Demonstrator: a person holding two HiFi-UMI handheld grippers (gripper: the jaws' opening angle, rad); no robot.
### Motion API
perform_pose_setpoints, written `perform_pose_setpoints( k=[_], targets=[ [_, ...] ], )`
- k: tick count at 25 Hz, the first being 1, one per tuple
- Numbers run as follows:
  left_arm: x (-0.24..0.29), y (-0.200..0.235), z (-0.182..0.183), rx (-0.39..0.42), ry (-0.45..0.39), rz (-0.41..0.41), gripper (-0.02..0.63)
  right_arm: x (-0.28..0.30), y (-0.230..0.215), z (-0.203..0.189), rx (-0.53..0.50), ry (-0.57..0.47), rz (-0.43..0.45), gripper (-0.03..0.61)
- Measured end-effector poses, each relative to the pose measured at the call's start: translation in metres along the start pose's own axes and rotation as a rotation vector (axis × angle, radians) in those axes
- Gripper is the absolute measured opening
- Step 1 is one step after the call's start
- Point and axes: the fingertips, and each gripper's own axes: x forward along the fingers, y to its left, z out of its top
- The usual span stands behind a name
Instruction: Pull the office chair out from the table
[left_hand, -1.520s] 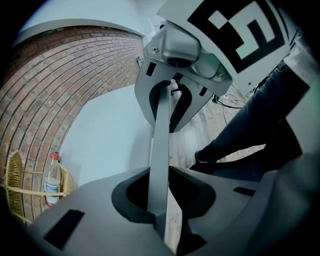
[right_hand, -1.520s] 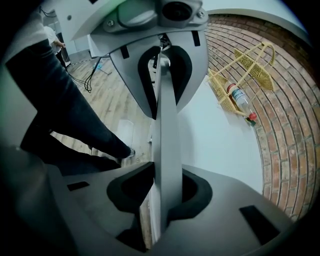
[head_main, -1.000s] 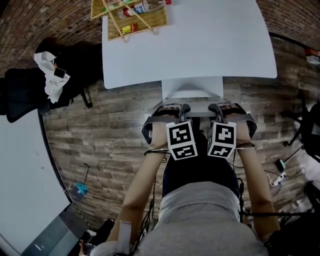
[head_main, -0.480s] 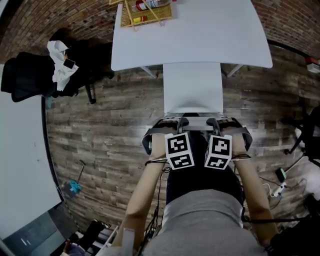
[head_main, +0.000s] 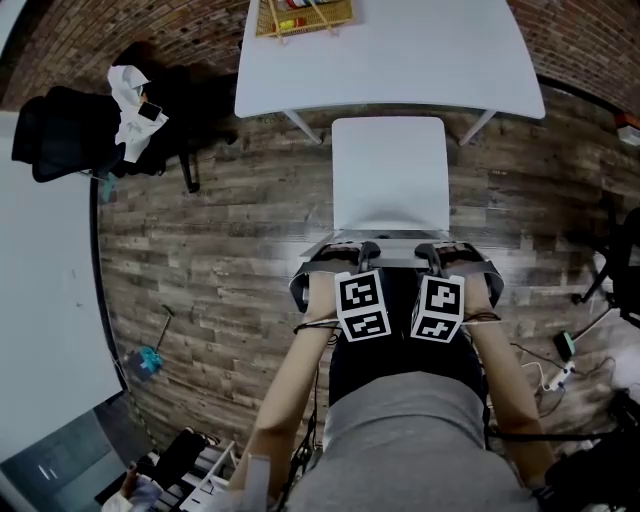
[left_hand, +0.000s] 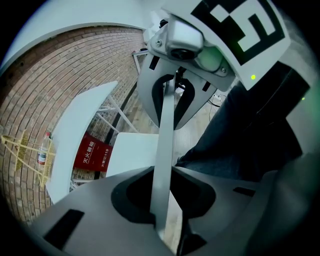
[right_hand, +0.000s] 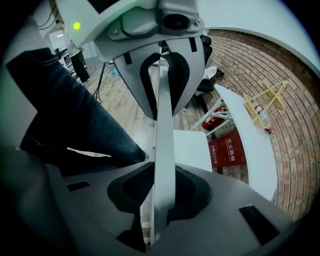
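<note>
Left tool (head_main: 367, 248) and right tool (head_main: 431, 250) both grip a white chair (head_main: 388, 170) before a white counter (head_main: 400, 60).
Each tool's jaws are narrowly closed on the thin top edge of the chair's back, side by side. The chair's seat stands on the wooden floor (head_main: 220, 250), just clear of the counter's near edge.
</note>
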Motion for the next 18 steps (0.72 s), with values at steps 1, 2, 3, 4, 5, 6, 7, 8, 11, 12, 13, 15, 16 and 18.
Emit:
perform_pose_setpoints(
  k=[1, 2, 3, 4, 5, 6, 7, 8, 11, 12, 13, 15, 16, 18],
  targets=[
    [-0.0003, -0.0016, 0.0, 0.002, -0.002, 0.0, 0.089, -0.0007, 0.0015, 0.0002, 0.004, -0.001, -0.002, 0.091],
    [-0.0006, -0.0026, -0.0001, 0.003, -0.005, -0.003, 0.089, -0.0012, 0.0023, 0.0006, 0.008, 0.0, -0.005, 0.091],
    [-0.0011, -0.0031, -0.0005, 0.002, -0.011, -0.008, 0.089, -0.0015, 0.0026, 0.0012, 0.011, 0.002, -0.007, 0.091],
    [-0.0016, -0.0034, -0.0007, 0.0, -0.02, -0.013, 0.089, -0.0017, 0.0028, 0.0019, 0.013, 0.003, -0.007, 0.091],
    [-0.002, -0.0036, -0.0008, -0.001, -0.033, -0.016, 0.091, -0.0017, 0.003, 0.0021, 0.013, 0.004, -0.007, 0.091],
    [-0.0024, -0.0037, -0.0008, -0.002, -0.046, -0.016, 0.091, -0.0012, 0.0033, 0.0014, 0.012, 0.006, -0.007, 0.091],
    [-0.0026, -0.0035, -0.0007, -0.002, -0.055, -0.015, 0.091, -0.0001, 0.0036, -0.0005, 0.008, 0.011, -0.01, 0.091],
    [-0.0027, -0.003, -0.001, 0.001, -0.06, -0.013, 0.091, 0.0015, 0.0038, -0.0029, 0.002, 0.018, -0.015, 0.091],
    [-0.0021, -0.0007, -0.0024, 0.013, -0.074, -0.014, 0.091, 0.0046, 0.0018, -0.0047, -0.005, 0.019, -0.025, 0.092],
    [-0.0019, -0.0003, -0.0022, 0.009, -0.085, -0.017, 0.091, 0.0049, 0.0011, -0.0048, 0.0, 0.017, -0.028, 0.094],
    [-0.0019, -0.0005, -0.0018, -0.001, -0.098, -0.02, 0.091, 0.005, 0.0006, -0.0051, 0.008, 0.016, -0.032, 0.094],
    [-0.0029, -0.0021, -0.001, -0.016, -0.121, -0.023, 0.094, 0.0048, 0.0005, -0.0047, 0.025, 0.016, -0.041, 0.122],
    [-0.0038, -0.003, -0.0005, -0.019, -0.134, -0.024, 0.097, 0.0048, 0.001, -0.0033, 0.03, 0.013, -0.039, 0.139],
    [-0.0077, -0.0052, 0.0029, -0.033, -0.172, -0.038, 0.122, 0.0039, 0.004, 0.0024, 0.041, -0.001, -0.014, 0.215]
  ],
)
